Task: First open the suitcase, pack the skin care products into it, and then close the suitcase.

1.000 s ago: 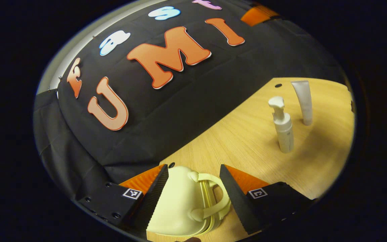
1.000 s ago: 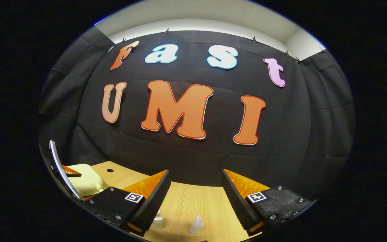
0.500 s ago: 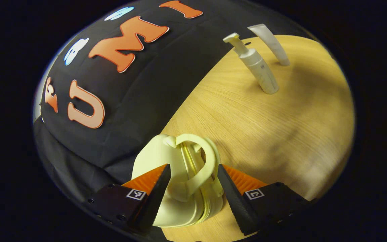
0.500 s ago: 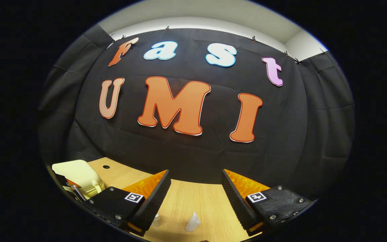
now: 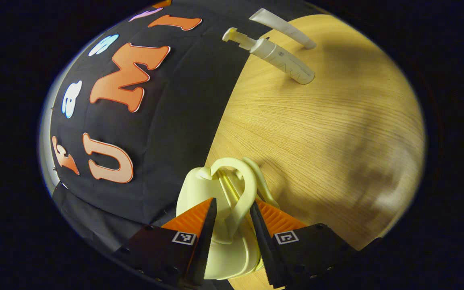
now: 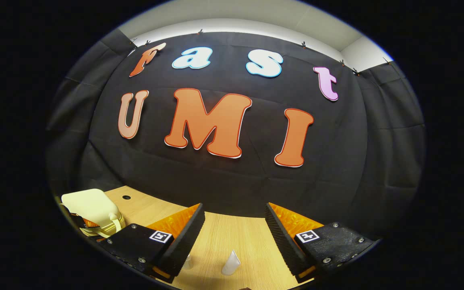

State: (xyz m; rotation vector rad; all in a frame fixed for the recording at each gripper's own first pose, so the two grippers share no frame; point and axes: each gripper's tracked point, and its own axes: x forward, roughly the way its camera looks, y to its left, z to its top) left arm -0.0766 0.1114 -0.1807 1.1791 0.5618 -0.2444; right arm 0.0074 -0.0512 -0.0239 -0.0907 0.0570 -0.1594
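Left gripper view: rolled sideways, very close above the pale yellow suitcase point(image 5: 220, 225). Right gripper view: level, facing the booth wall, low over the worktop point(image 6: 232, 241). Shared: suitcase, worktop.

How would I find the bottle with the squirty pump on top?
Start at the wooden table and go to its far side by the black cloth wall. Two white things stand there together: the pump bottle and a tube. The bottle has a nozzle head on top; the tube tapers to a flat end.
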